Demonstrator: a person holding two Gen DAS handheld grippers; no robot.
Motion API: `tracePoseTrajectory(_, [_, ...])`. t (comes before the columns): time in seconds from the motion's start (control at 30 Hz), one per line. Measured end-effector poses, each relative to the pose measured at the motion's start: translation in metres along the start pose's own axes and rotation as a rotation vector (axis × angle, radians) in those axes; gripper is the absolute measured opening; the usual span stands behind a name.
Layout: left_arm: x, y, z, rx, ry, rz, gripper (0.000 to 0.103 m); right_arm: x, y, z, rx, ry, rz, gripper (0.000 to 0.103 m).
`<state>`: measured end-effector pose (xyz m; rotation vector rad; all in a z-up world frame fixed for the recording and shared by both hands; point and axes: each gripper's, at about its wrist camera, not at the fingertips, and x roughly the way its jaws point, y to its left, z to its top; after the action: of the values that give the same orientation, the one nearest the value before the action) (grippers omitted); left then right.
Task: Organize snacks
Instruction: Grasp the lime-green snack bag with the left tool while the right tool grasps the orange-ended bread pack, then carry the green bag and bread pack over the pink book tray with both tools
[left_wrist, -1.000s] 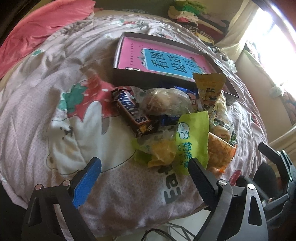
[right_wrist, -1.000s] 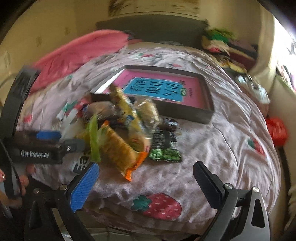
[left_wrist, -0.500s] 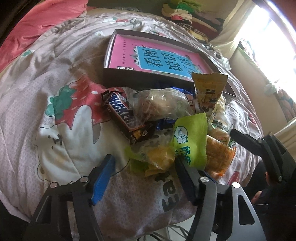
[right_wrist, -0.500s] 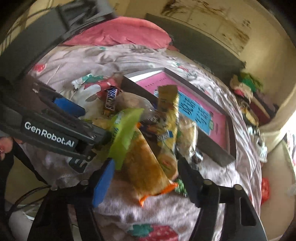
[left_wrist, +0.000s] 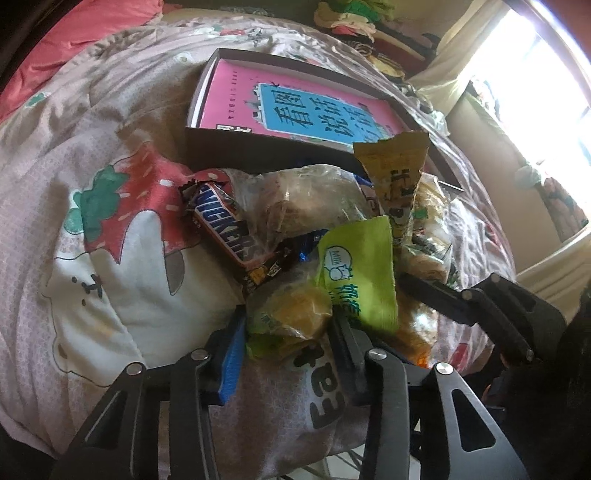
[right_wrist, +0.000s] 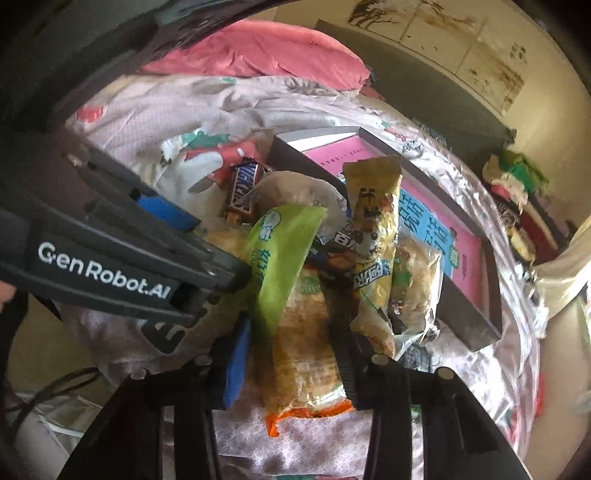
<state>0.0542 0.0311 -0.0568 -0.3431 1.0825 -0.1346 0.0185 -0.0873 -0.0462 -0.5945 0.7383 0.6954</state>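
Your jaws have just been closing on both sides: the left gripper (left_wrist: 286, 341) is pinching the near end of a crinkly green-and-clear packet with a yellow cake inside (left_wrist: 291, 314), and the right gripper (right_wrist: 291, 350) is clamping across a clear-and-orange wrapper of golden biscuits (right_wrist: 301, 354), pads pressing both of its flanks. You are working the near edge of a heaped snack pile on a strawberry-print quilt (left_wrist: 110, 206), the two tools just beside each other. A lime-green milk-snack pouch (left_wrist: 360, 273) is leaning over both packets, so lifting either one is likely to drag it along or tip it off. A brown Snickers bar (left_wrist: 225, 229) is lying against a puffy clear bag with a bun inside (left_wrist: 306, 206), and a tall yellow sachet (left_wrist: 397, 184) is standing propped on the heap; pulling from underneath could bring them sliding toward the quilt's edge. Squeezing harder risks crushing the biscuits. The dark shallow tray with a pink-and-blue printed floor (left_wrist: 258, 151), holding no snacks yet, is waiting just behind the pile. With the arms this close, raising together could knock them against one another.
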Motion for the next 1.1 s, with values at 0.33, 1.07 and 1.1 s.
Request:
tracePoseTrajectory(0.33, [-0.027,0.006,-0.004,-0.048,-0.036,-0.096,0.041,-0.032,-0.027,-0.005,0.206,-0.079,0.179,0.035])
tracePoseTrajectory(1.07, [-0.039,0.005,0.01,-0.066,-0.069,-0.083,0.039,-0.018,-0.022,-0.01,0.156,-0.05,0.139,0.035])
tracePoseTrajectory(1.1, [-0.045,0.005,0.011,-0.063,-0.081,-0.086,0.039,-0.021,-0.025,-0.01,0.17,-0.063,0.143,0.035])
